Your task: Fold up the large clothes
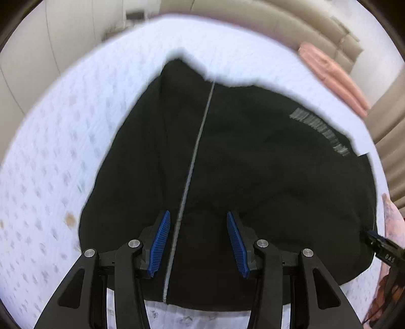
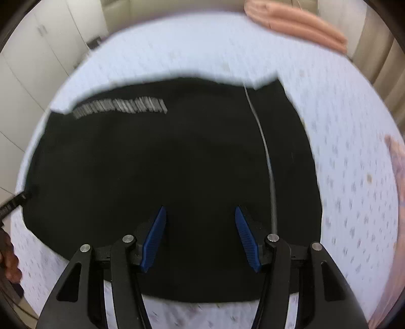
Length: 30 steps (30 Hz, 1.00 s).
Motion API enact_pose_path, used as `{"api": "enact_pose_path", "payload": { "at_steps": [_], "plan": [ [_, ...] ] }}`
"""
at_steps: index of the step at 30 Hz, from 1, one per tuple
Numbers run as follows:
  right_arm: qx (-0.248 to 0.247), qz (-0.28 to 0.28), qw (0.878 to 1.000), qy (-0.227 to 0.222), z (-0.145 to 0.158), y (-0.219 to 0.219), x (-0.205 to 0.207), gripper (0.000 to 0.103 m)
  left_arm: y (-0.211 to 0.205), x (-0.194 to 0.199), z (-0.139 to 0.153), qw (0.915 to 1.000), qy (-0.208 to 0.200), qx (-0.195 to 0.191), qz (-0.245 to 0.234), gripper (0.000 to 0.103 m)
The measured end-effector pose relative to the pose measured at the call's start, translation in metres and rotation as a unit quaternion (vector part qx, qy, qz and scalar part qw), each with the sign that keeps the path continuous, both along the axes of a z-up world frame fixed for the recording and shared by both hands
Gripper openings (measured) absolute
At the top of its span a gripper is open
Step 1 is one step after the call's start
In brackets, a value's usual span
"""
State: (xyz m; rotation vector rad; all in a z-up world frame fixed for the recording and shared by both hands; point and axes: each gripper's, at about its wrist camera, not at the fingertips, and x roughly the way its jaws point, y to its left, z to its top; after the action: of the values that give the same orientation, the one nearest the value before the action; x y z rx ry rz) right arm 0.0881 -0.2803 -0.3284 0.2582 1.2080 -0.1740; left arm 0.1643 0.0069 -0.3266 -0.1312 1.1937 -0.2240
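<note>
A large black garment (image 1: 253, 172) lies spread on a white patterned bed sheet (image 1: 55, 157). It has a grey zipper line (image 1: 195, 151) down it and a grey printed stripe (image 1: 321, 129). My left gripper (image 1: 197, 217) hovers open over the garment's near part, its blue pads either side of the zipper. In the right wrist view the same garment (image 2: 164, 177) fills the middle, its zipper (image 2: 268, 162) to the right. My right gripper (image 2: 200, 212) is open over the near hem, holding nothing. The other gripper's tip shows at each view's edge (image 1: 379, 243) (image 2: 15, 200).
Folded pink cloth (image 1: 331, 76) lies at the bed's far edge, also in the right wrist view (image 2: 298, 22). Another pinkish cloth (image 2: 400, 164) lies at the right side. White cabinet doors (image 2: 27, 58) and beige curtains (image 1: 389, 141) surround the bed.
</note>
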Motion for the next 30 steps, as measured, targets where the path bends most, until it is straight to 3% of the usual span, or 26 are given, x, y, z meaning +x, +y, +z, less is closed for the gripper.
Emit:
{"api": "enact_pose_path", "payload": {
  "at_steps": [2,5,9,11,13,15,19,23,26,27,30],
  "plan": [
    [0.006,0.000,1.000,0.018,-0.009,-0.006,0.004,0.060,-0.012,0.006,-0.012,0.9994,0.002,0.031,-0.013,0.050],
    [0.005,-0.001,1.000,0.019,-0.007,-0.007,0.009,0.061,-0.028,0.006,-0.005,0.9961,-0.016,0.081,-0.031,0.050],
    [0.040,0.002,0.999,-0.015,0.011,-0.023,-0.005,0.061,-0.004,0.001,0.010,0.9987,-0.022,0.034,-0.029,0.051],
    [0.035,-0.010,0.999,-0.036,0.025,-0.038,-0.019,0.062,0.012,-0.002,0.021,0.9964,-0.043,0.070,-0.022,0.051],
    [0.025,-0.028,0.998,-0.046,0.031,-0.057,-0.025,0.077,0.025,-0.007,0.031,0.9940,-0.064,0.087,-0.019,0.051],
    [0.019,-0.047,0.998,-0.047,0.029,-0.075,-0.032,0.087,0.046,-0.008,0.040,0.9953,-0.075,0.060,-0.015,0.051],
    [0.053,-0.066,0.996,-0.026,0.009,-0.100,-0.041,0.087,0.072,0.000,0.035,0.9993,-0.035,-0.002,-0.012,0.051],
    [0.095,-0.074,0.993,-0.009,-0.020,-0.105,-0.037,0.087,0.078,0.013,0.002,0.9965,0.028,-0.075,-0.026,0.051],
    [0.127,-0.076,0.989,-0.010,-0.034,-0.113,-0.037,0.097,0.078,0.029,-0.029,0.9901,0.069,-0.119,-0.027,0.053],
    [0.138,-0.075,0.988,-0.010,-0.039,-0.115,-0.036,0.099,0.078,0.032,-0.036,0.9882,0.072,-0.132,-0.027,0.058],
    [0.175,-0.069,0.982,-0.007,-0.053,-0.121,-0.030,0.102,0.074,0.038,-0.046,0.9894,0.075,-0.122,-0.027,0.076]
  ]
}}
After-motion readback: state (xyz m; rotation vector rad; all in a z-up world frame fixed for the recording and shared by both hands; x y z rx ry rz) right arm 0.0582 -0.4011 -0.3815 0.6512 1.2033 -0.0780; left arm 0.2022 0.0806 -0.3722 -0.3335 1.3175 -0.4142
